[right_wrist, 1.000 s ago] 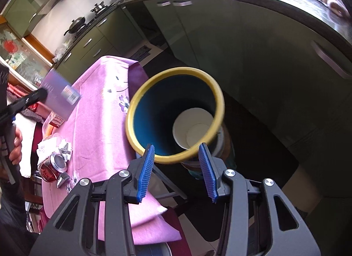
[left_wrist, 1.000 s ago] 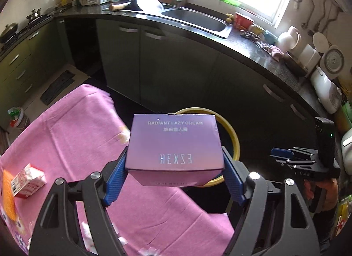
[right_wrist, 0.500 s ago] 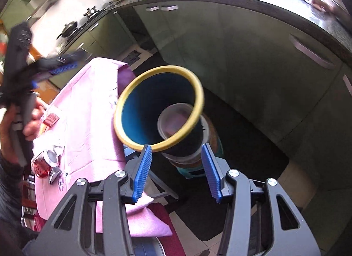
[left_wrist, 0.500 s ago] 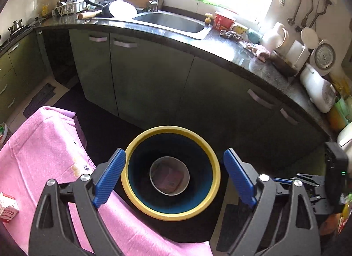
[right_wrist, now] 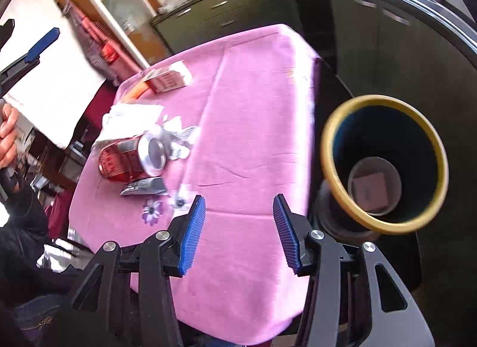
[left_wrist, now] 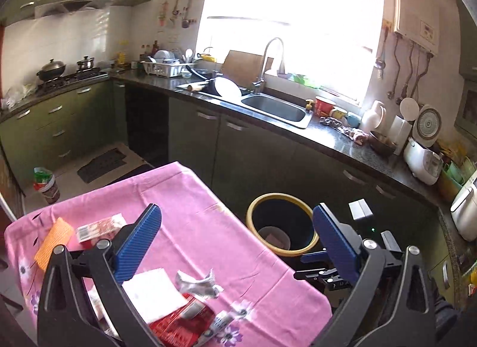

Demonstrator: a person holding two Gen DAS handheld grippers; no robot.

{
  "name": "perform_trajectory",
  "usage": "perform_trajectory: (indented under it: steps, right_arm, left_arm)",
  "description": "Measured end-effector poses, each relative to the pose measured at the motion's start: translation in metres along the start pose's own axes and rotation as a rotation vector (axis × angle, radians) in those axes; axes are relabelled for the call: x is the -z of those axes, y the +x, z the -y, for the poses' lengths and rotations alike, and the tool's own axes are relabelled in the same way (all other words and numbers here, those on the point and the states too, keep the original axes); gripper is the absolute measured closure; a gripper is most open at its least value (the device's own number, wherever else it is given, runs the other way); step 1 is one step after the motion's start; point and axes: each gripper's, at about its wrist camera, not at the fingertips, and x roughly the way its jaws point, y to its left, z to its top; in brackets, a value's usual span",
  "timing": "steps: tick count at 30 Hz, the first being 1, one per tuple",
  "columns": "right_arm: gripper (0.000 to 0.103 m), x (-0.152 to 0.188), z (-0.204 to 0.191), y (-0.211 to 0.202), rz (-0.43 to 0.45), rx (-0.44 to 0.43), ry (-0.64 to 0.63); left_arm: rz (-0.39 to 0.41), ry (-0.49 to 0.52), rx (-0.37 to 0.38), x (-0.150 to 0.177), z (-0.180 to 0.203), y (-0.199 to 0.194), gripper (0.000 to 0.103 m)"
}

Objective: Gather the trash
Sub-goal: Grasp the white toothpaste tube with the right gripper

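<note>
Kitchen table in pink cloth (right_wrist: 238, 126), red can (right_wrist: 131, 160), white paper (left_wrist: 152, 293) and carton (right_wrist: 167, 78) near its left edge, yellow-rimmed bin (left_wrist: 283, 224) beside its right edge holding a purple box (right_wrist: 371, 190), left gripper (left_wrist: 235, 245) and right gripper (right_wrist: 238, 227) both spread, gripping nothing.

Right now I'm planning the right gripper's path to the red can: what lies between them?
In the right wrist view, between the right gripper and the red can lie a silver wrapper and bare pink tablecloth.
</note>
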Motion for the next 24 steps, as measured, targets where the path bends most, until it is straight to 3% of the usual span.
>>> perform_trajectory:
  steps: [5, 8, 15, 24]
  right_arm:
    - [0.052, 0.000, -0.073, 0.042, -0.061, -0.096, -0.210]
    - [0.049, 0.002, -0.100, 0.066, -0.093, -0.116, -0.297]
    - [0.042, -0.011, -0.120, 0.100, -0.127, -0.098, -0.481]
    - [0.042, -0.007, -0.131, 0.119, -0.206, -0.182, -0.585]
  left_arm:
    - [0.010, -0.043, -0.103, 0.037, -0.038, -0.037, 0.006]
    - [-0.013, -0.075, -0.113, 0.058, -0.054, -0.047, 0.006]
    - [-0.042, -0.120, -0.092, 0.084, -0.071, -0.051, 0.006]
    - [-0.046, -0.121, -0.078, 0.086, -0.072, -0.049, 0.006]
